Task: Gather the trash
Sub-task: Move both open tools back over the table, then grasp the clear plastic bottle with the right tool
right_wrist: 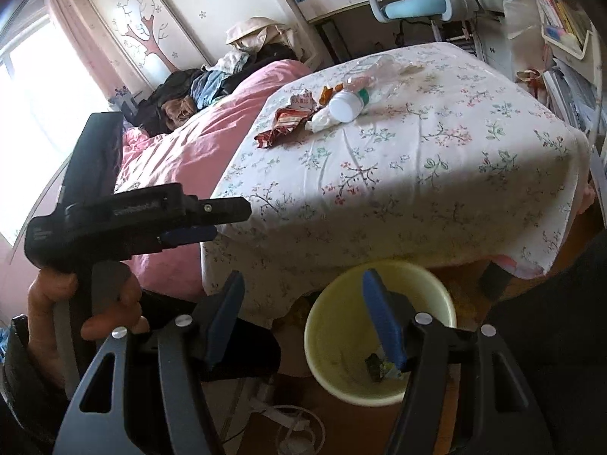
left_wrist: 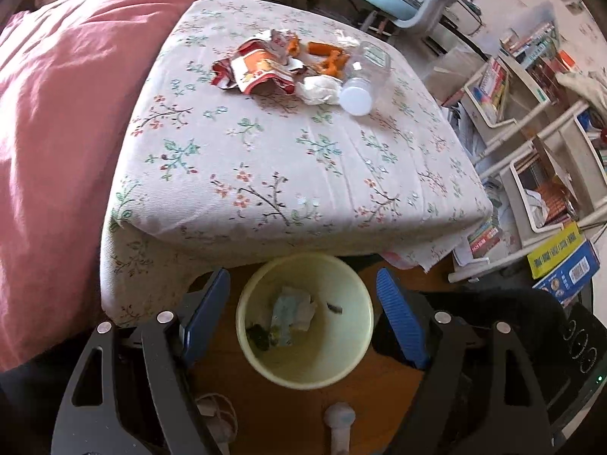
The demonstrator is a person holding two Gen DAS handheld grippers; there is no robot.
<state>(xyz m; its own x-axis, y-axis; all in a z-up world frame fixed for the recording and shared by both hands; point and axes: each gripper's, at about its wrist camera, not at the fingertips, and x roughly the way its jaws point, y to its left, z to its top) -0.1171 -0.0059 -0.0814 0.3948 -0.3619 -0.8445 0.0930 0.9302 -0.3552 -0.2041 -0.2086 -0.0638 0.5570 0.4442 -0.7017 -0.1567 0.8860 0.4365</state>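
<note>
- Left gripper [left_wrist: 303, 314]: jaws apart, empty, above the pale yellow bin [left_wrist: 303, 322] on the floor.
- Right gripper [right_wrist: 299, 318]: jaws apart, empty, near the same bin.
- Trash: crumpled wrapper [left_wrist: 254, 68], tissue [left_wrist: 318, 89], plastic bottle [left_wrist: 360, 79] clustered far on the floral bed [left_wrist: 265, 174].

The bed [left_wrist: 288, 174], under a floral sheet, carries far-side litter: a torn wrapper [left_wrist: 254, 66], tissue [left_wrist: 318, 89], orange peels [left_wrist: 328, 58], a bottle [left_wrist: 364, 77]. A pink quilt [left_wrist: 57, 132] lies left.
</note>
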